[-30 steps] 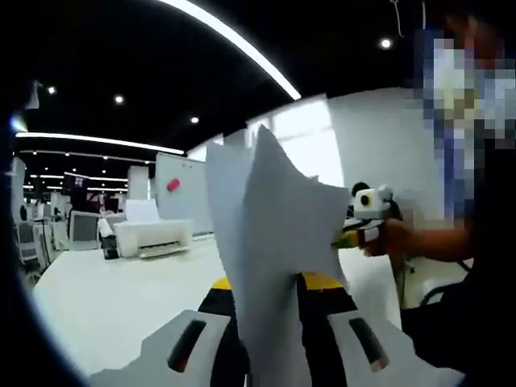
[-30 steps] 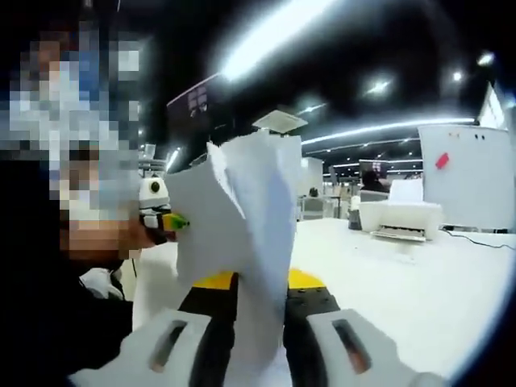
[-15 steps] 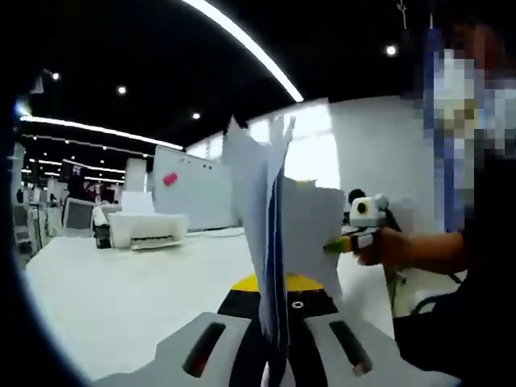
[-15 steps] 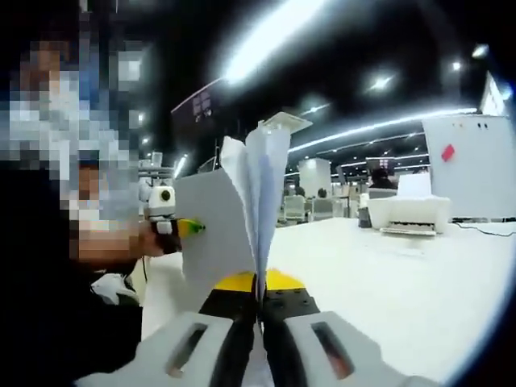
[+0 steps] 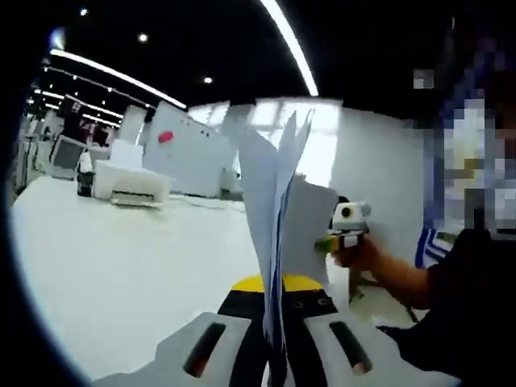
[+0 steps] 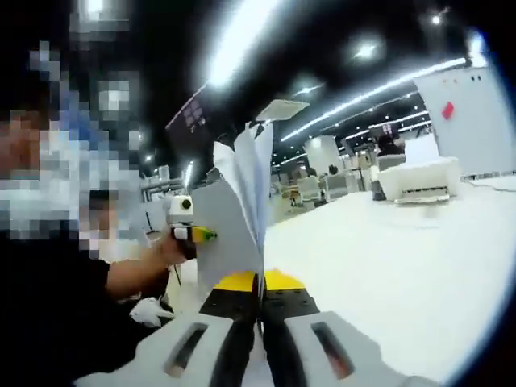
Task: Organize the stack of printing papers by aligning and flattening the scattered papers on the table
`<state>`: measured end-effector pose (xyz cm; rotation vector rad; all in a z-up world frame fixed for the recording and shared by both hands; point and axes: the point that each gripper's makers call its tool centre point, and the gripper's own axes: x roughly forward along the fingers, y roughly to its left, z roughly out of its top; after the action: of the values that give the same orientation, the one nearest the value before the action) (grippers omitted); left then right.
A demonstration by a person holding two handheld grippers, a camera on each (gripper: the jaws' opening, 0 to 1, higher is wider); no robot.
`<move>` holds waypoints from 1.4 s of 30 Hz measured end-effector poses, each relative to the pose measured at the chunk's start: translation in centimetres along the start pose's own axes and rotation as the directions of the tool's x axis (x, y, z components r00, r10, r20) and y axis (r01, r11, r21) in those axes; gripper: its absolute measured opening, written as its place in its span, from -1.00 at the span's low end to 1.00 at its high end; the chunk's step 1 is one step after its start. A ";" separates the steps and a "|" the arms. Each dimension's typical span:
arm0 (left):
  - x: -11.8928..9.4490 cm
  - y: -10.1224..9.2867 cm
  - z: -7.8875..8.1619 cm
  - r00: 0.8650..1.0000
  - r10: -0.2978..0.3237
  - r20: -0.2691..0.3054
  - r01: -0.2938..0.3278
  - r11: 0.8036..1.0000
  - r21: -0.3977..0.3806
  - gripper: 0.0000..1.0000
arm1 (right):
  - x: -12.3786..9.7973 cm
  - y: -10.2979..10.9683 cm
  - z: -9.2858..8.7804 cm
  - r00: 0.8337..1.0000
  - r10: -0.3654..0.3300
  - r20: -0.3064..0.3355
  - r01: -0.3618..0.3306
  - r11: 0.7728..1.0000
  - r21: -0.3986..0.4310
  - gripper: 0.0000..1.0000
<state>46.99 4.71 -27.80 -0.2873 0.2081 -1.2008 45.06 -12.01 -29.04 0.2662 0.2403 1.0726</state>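
A broad white counter (image 5: 121, 266) stretches through an open office with dark ceiling and long strip lights; a white printer (image 5: 129, 187) sits far back on it, near a whiteboard (image 5: 189, 157). The printing papers (image 5: 278, 218) stand upright, lifted off the counter, their top edges fanned and uneven. The left gripper (image 5: 274, 339) has its fingers pressed onto the sheaf's lower edge, and the right gripper (image 6: 260, 339) likewise pinches the papers edge-on between its closed fingers.

Grey jaws, yellow-black base, dark sleeve (image 5: 459, 314).
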 end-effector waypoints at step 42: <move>6.3 9.7 -11.0 0.903 0.357 -0.239 -0.260 0.897 0.357 -0.87 | 1.2 -11.6 -10.1 0.865 -0.398 -0.306 0.397 0.915 -0.068 -0.91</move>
<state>54.38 0.85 -41.42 0.2109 0.3080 -0.9321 51.95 -15.21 -42.46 0.0341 0.5565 0.6969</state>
